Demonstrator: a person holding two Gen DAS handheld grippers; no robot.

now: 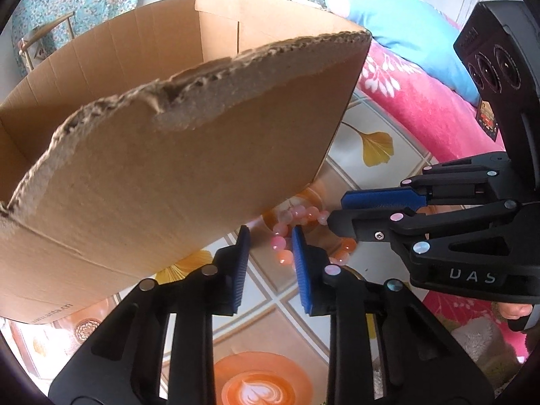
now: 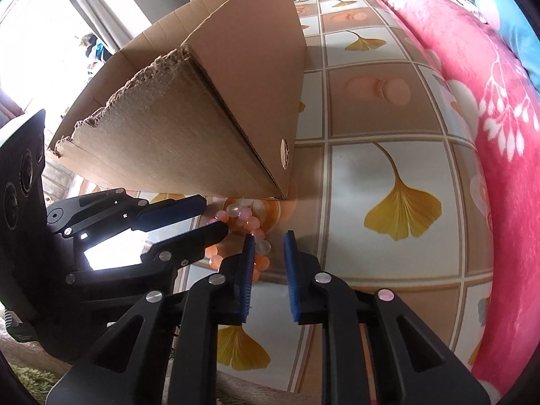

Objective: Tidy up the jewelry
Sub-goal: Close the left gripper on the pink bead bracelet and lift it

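A pink and orange bead bracelet lies on the patterned tablecloth beside the corner of an open cardboard box. My left gripper is open just before the beads, which sit between and beyond its fingertips. My right gripper reaches in from the right, open, with its tips at the beads. In the right wrist view the bracelet lies ahead of my open right gripper, and the left gripper comes in from the left under the box. Part of the bracelet is hidden by fingers.
The tablecloth has ginkgo leaf and coffee prints. A pink floral blanket lies along the right side, with a blue pillow behind it. A chair stands beyond the box.
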